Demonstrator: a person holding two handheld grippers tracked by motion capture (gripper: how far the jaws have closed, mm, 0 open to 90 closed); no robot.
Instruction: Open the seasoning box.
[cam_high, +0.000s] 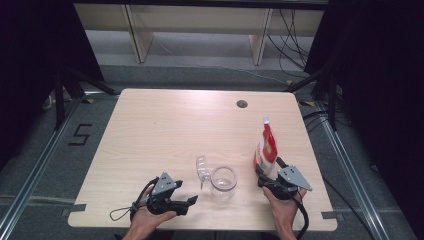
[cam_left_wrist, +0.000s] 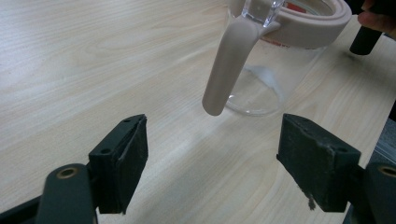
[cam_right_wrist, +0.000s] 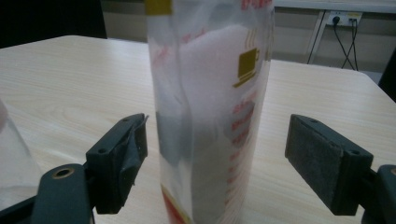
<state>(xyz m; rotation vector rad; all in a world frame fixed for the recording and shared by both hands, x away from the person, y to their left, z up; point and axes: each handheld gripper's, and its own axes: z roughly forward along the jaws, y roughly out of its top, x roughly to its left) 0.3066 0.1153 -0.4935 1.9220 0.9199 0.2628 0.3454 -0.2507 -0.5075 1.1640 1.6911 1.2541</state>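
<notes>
On the table's (cam_high: 150, 130) near right stands the pouch (cam_high: 266, 145), between the right gripper's (cam_high: 267, 176) spread jaws, untouched. Left of it, the jug (cam_high: 222, 183) faces the released left gripper (cam_high: 192, 200).

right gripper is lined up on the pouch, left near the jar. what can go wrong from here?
1. The spouted refill pouch stands tall and narrow between the open right gripper; a pad touching one side first could tip it.
2. The glass jar stands close beside the pouch, so a toppling pouch may strike it.
3. The left gripper is open, short of the jar's handle; the jar is unsteadied for pouring.
</notes>
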